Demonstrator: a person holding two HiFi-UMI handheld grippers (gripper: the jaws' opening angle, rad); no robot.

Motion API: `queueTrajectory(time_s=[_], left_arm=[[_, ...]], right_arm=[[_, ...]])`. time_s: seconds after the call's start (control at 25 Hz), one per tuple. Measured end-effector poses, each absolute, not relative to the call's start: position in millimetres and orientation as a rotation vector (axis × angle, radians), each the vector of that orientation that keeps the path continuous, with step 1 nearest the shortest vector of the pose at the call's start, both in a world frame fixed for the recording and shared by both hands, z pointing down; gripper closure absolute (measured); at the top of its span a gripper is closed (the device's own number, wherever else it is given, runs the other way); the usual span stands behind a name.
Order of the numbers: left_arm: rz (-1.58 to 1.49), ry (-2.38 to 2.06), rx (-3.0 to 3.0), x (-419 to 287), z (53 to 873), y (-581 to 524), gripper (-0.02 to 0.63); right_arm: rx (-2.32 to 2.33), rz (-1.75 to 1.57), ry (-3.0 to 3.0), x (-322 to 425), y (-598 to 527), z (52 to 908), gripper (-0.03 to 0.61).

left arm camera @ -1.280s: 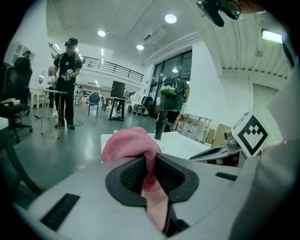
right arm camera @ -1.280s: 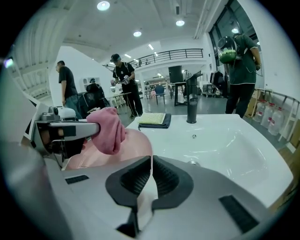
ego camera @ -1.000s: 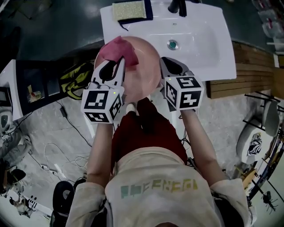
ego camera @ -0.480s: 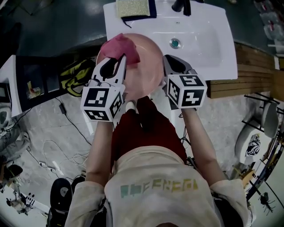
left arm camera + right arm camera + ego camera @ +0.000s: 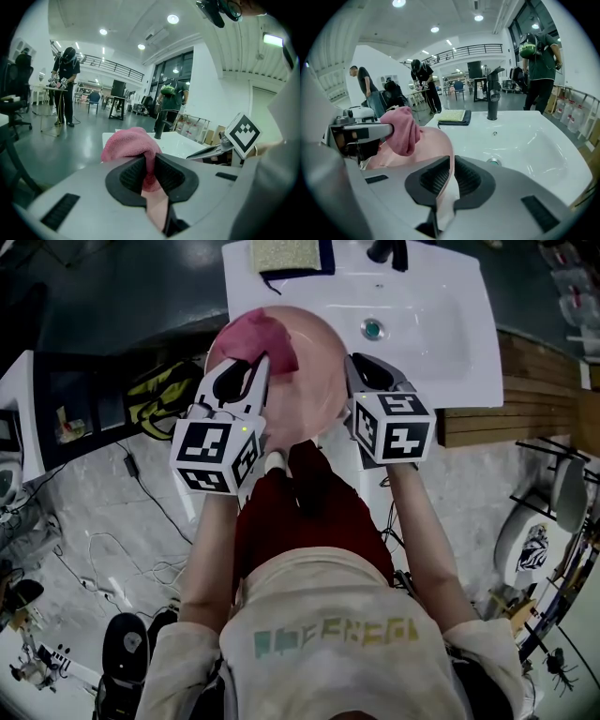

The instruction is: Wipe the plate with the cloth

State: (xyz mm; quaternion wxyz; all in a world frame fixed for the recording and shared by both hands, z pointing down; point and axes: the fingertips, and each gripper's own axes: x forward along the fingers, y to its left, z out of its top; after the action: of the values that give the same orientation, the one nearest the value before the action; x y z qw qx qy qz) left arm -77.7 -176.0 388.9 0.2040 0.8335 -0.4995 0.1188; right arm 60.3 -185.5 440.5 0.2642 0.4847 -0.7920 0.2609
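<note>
A pink plate (image 5: 309,362) is held over the left side of a white sink (image 5: 441,343). My right gripper (image 5: 354,371) is shut on the plate's right rim; the rim (image 5: 451,187) runs between its jaws in the right gripper view. My left gripper (image 5: 255,371) is shut on a pink cloth (image 5: 255,338), which lies on the plate's upper left part. In the left gripper view the cloth (image 5: 131,145) bunches out past the jaws, with the plate (image 5: 157,208) below. The right gripper view shows the cloth (image 5: 403,129) hanging against the plate's face.
A yellow-green sponge on a dark cloth (image 5: 286,254) lies at the sink's back edge. A black tap (image 5: 493,96) stands behind the basin, with the drain (image 5: 372,330) below it. Cables cover the floor at left. People stand in the hall behind.
Both grippers, the plate and the cloth have shifted slightly up and to the right in the head view. The holds are unchanged.
</note>
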Motion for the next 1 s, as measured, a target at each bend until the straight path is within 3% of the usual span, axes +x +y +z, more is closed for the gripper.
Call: queueTrajectory(time_s=[0.64, 0.76, 1.0], left_arm=[[0.332, -1.382, 2.322, -76, 390, -175, 0.552], [0.333, -1.380, 2.322, -76, 391, -177, 0.552], [0.336, -1.381, 2.317, -75, 391, -180, 0.552]], right_arm=[[1.262, 0.712, -2.110, 62, -186, 447, 0.535], [1.223, 0.742, -2.112, 58, -185, 451, 0.463], [1.190, 0.749, -2.103, 56, -186, 456, 0.457]])
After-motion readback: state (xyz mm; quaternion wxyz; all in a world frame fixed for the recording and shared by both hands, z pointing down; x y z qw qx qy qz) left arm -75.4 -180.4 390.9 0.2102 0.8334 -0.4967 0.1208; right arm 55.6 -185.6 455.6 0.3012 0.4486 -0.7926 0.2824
